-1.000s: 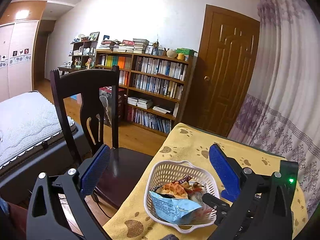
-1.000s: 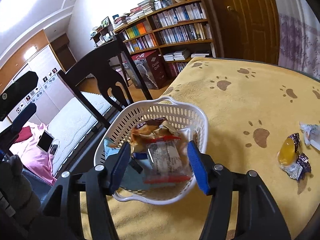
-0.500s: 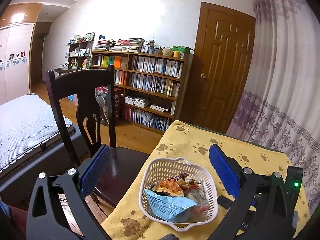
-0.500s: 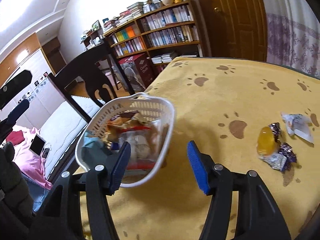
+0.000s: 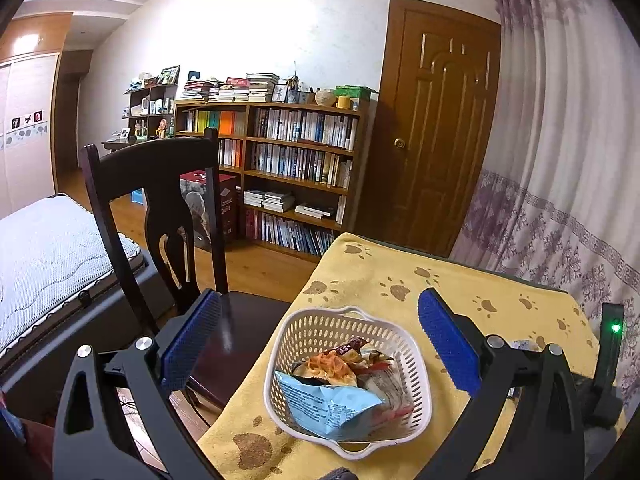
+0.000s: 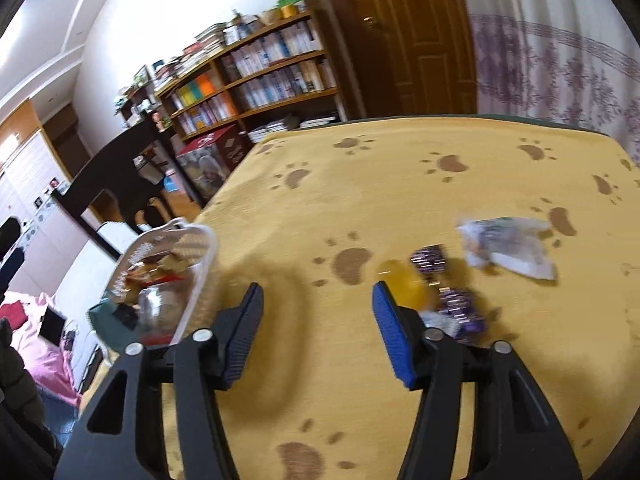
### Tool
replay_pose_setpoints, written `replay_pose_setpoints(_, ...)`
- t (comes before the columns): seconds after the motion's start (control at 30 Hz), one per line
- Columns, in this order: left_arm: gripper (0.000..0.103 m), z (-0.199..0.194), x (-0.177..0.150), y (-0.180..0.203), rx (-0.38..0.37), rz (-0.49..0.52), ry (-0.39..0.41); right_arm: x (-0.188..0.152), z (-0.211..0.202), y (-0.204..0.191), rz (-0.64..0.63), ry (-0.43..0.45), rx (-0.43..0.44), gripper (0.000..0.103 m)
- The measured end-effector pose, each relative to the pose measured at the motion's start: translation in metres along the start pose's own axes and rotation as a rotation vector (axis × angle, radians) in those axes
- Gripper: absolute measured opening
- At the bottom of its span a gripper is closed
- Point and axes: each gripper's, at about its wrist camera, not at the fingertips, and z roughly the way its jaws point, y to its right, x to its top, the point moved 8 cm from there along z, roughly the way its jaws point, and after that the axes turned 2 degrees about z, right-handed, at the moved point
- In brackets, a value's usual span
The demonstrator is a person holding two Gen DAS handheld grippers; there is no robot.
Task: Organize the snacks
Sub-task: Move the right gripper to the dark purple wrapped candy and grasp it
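Note:
A white plastic basket [image 5: 416, 364] holds several snack packets, a light blue bag [image 5: 328, 404] at its front. It sits near the left edge of the yellow paw-print cloth [image 5: 400, 272]. My left gripper [image 5: 316, 344] hangs open above and behind the basket, empty. My right gripper [image 6: 318, 304] is open over bare cloth, the basket [image 6: 192, 276] to its left. Just right of its right finger lie a yellow jelly snack [image 6: 402, 284], purple foil wrappers [image 6: 452, 296] and a white packet [image 6: 508, 248].
A dark wooden chair [image 5: 160, 216] stands against the table's left side. A bed [image 5: 44, 248] is further left. A bookshelf [image 5: 296, 172] and a brown door [image 5: 436, 120] are behind. A curtain [image 5: 568, 160] hangs along the table's right side.
My right gripper has left the basket and swung right across the cloth toward the loose snacks. The left gripper has drawn back slightly; the basket sits lower in its view.

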Motion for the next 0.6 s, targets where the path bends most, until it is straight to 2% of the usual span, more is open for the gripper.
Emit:
replay_pose_setpoints(0.2, 0.1, 0.003, -0.004, 0.009, -0.007, 0.027, -0.007, 0.008, 0.003, 0.047, 0.073, 0.0, -0.058, 0.049)
replay_pose_setpoints(0.37, 0.1, 0.004, -0.006, 0.013, -0.01, 0.043, -0.012, 0.005, 0.02, 0.077, 0.144, -0.037, -0.077, 0.045)
replay_pose_setpoints(0.6, 0.1, 0.007, -0.008, 0.017, -0.013, 0.053, -0.02, 0.005, 0.049, 0.089, 0.158, -0.08, -0.112, 0.043)
